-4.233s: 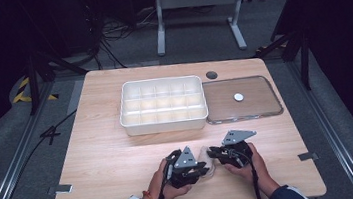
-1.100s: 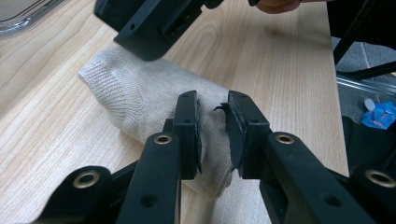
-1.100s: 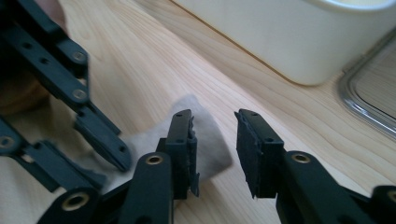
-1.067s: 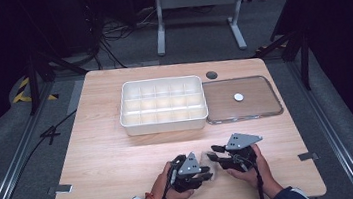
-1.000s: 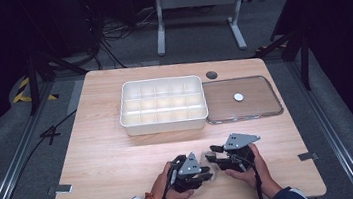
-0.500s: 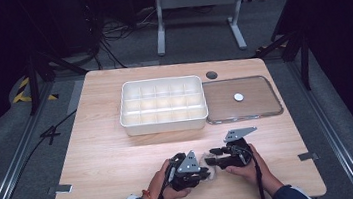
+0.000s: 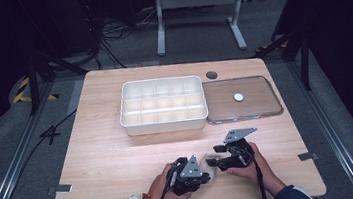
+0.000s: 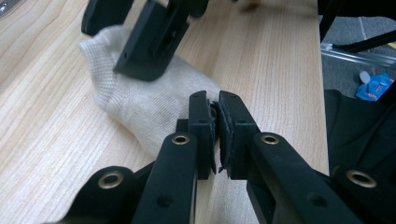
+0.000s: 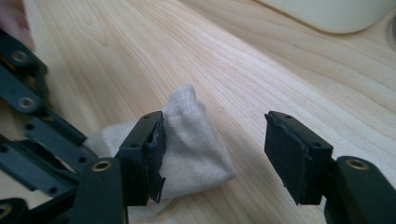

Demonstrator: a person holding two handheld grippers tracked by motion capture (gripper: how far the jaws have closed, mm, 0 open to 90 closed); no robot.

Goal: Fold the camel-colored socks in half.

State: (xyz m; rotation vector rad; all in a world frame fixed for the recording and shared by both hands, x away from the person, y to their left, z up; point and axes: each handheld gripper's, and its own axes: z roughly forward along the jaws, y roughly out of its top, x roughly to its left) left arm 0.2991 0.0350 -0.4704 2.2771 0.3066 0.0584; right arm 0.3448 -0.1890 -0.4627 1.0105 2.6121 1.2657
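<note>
A small beige knitted cloth point(image 7: 211, 162) lies on the wooden table point(image 7: 110, 157) near its front edge, between my two grippers. In the left gripper view the left gripper point(image 8: 217, 106) is shut on the cloth point(image 8: 140, 102), pinching its near edge. The right gripper point(image 9: 215, 125) stands open, and its jaws have just been opening. The cloth point(image 9: 196, 140) rises in a peak beside its left pad, and the right pad is well clear of it. In the high view the left gripper point(image 7: 203, 169) and right gripper point(image 7: 213, 160) face each other, almost tip to tip.
A white tray point(image 7: 164, 123) with several compartments stands at mid table. A clear flat lid point(image 7: 255, 105) with a white knob lies to its right. A dark grommet hole point(image 7: 211, 75) is behind them. The person's sleeves rest at the table's front edge.
The right gripper's jaws have spread apart off the cloth. The left gripper's jaws have closed fully on the cloth's edge. Both hands stay almost in place.
</note>
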